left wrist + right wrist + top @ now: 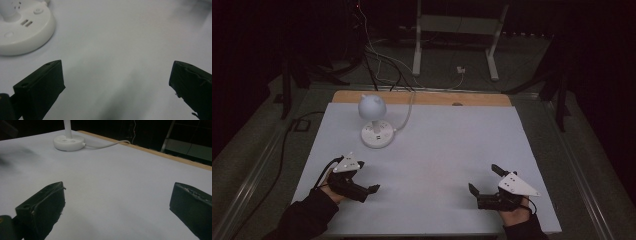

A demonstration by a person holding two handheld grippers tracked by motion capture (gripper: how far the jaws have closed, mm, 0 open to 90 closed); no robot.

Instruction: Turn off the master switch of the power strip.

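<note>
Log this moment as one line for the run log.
left hand-held gripper: open, empty, near edge | right hand-held gripper: open, empty, near edge | white desk lamp: upright, far left | cord: trails off back

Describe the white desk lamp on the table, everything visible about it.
The white desk lamp looks like smooth plastic: a round, flat base with two small slots and round buttons on top, a short upright stem, and a globe-shaped head. It appears unlit. It stands at the table's far left on the white sheet. A white cord runs from the base toward the far edge. Neither gripper touches it.
</note>
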